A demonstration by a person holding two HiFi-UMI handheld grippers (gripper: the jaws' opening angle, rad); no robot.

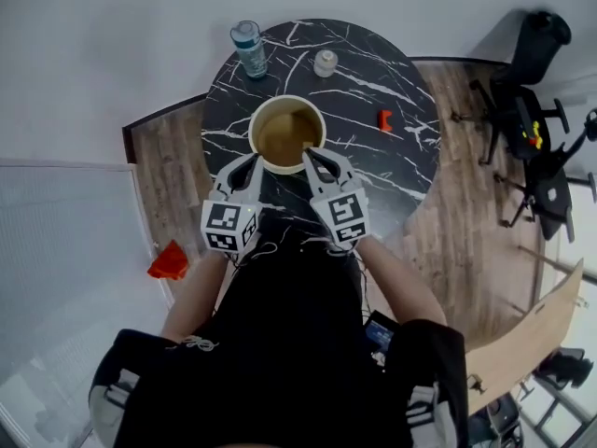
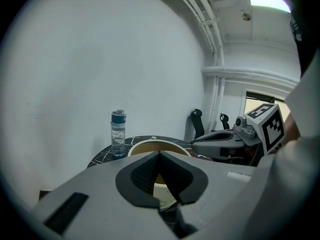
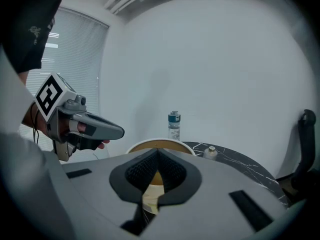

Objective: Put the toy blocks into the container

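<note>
**Two shut grippers at the container's rim, one block out on the table**

Nearest the camera, a person (image 1: 280, 343) in black holds two grippers side by side over the near edge of a round black marble table (image 1: 401, 161). The left gripper (image 1: 254, 161) and the right gripper (image 1: 312, 157) both point at the single container (image 1: 287, 99), a round tub with a white rim and a brown inside. Their tips sit at its near rim, one to the left of its middle and one to the right. Each gripper's own view shows its jaws pressed together with nothing between them, and the tub's wall just past the tips. What lies inside the container cannot be made out.

To the right of the container, and apart from it, one small red block (image 1: 385, 119) lies on the marble. Beyond the container stand one small jar (image 1: 326, 63), slightly to the right, and one clear bottle (image 1: 249, 49) with a blue cap, to the left. Both are near the table's far edge. On the wooden floor (image 1: 163, 157), left of the container and nearer the person, lies one red-orange object (image 1: 169, 262).
</note>
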